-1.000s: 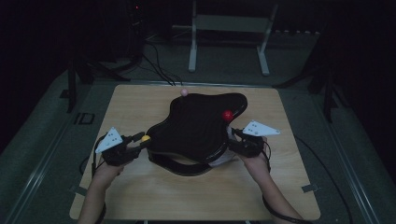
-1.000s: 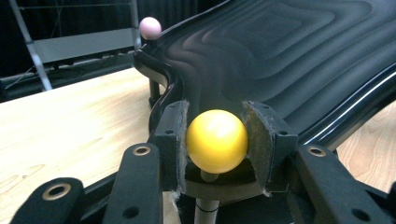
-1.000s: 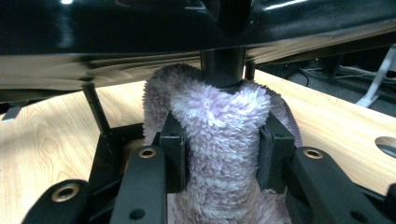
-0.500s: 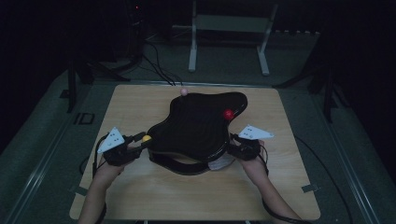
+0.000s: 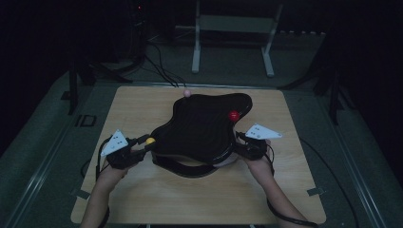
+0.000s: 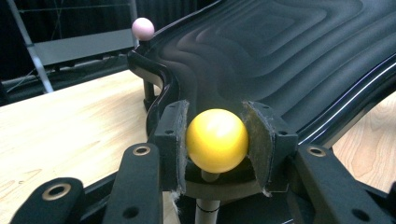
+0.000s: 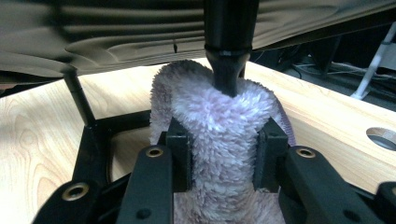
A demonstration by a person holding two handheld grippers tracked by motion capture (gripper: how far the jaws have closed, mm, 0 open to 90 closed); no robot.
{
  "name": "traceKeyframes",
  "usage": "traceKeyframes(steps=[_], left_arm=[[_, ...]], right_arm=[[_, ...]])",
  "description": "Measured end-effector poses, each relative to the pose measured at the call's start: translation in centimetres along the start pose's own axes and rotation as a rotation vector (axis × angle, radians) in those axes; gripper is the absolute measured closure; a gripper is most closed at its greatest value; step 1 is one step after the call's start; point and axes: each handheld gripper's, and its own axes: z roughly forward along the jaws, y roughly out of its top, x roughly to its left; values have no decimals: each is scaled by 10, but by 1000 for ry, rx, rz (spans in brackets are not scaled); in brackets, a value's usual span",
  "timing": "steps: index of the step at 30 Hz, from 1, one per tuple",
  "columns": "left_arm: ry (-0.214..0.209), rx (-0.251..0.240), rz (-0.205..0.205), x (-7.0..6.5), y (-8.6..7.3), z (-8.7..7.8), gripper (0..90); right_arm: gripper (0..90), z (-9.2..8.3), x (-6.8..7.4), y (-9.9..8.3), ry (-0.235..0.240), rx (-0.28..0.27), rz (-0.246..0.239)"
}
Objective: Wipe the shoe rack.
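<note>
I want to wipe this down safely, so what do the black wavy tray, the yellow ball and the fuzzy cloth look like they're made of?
Black wavy tray: likely moulded plastic, semi-gloss; soft highlights run along its stepped ridges and rim.
Yellow ball: smooth, hard-looking, probably plastic or painted wood; faint sheen, set on a thin post.
Fuzzy cloth: pale, plush microfibre or chenille by its dense short pile; the right claw grips it.

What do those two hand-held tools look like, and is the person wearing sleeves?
Each claw, left and right, is a black frame with round brass-ringed bolt holes and two black jaws lined with worn grey pads. A pale grey three-cornered plate sits on top of each, and a black cable trails from the right one. The forearms are bare, no sleeves.
</note>
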Motion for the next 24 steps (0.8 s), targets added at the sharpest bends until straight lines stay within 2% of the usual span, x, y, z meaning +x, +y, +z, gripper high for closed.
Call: traceKeyframes(steps=[1, 5, 8, 11, 12, 13, 15, 17, 21, 24], left_arm=[[4, 0, -2, -1, 0, 0, 597], [10, -4, -5, -2, -1, 0, 597], [11, 0, -5, -2, 0, 0, 597], [12, 0, -3, -2, 0, 0, 597], [12, 1, -1, -2, 0, 0, 597], [12, 1, 0, -2, 0, 0, 597], [11, 0, -2, -2, 0, 0, 597], [13, 0, -2, -2, 0, 0, 597], [16, 3, 0, -2, 1, 0, 596], [17, 3, 0, -2, 1, 0, 596]], right_arm=[[666, 2, 0, -3, -2, -1, -2], [671, 9, -5, -16, 38, 24, 51], [668, 13, -2, -25, 5, 39, 26], [668, 17, -4, -31, 19, 65, 38], [665, 20, -5, -40, 27, 81, 54], [664, 21, -4, -43, 17, 88, 44], [663, 26, -6, -50, 23, 145, 45], [655, 27, -7, -57, 33, 155, 52], [601, 27, -6, -55, 24, 173, 56], [559, 22, -7, -51, 31, 159, 44]])
